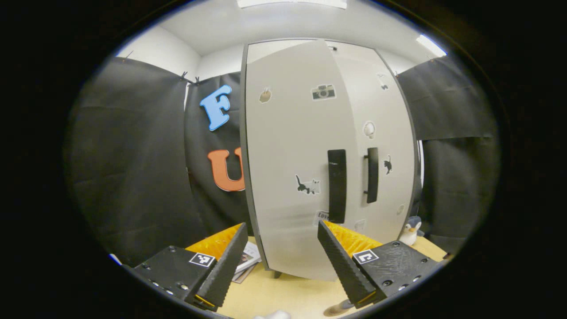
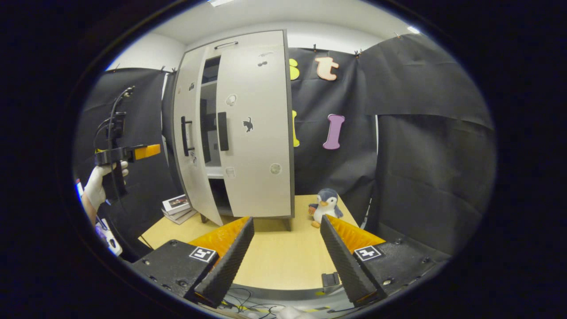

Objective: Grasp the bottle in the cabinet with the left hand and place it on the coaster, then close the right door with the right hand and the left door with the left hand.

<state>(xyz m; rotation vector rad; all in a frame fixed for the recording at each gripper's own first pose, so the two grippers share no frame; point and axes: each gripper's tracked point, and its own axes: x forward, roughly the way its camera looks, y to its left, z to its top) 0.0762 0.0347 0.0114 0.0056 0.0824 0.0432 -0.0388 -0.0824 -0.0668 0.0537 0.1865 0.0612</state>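
Closing the left door (image 1: 292, 177) is the step in hand, I judge: the left gripper (image 1: 279, 261), jaws wide apart and empty, should press flat beside the handle (image 1: 336, 186) just ahead. The right gripper (image 2: 283, 261) hangs open, empty. Bottle and coaster: hidden, placement unconfirmed. The right door (image 2: 257, 128) looks nearly shut.

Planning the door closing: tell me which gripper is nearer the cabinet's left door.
Left. The left gripper sits right in front of the left door; the right gripper is farther back across the table.
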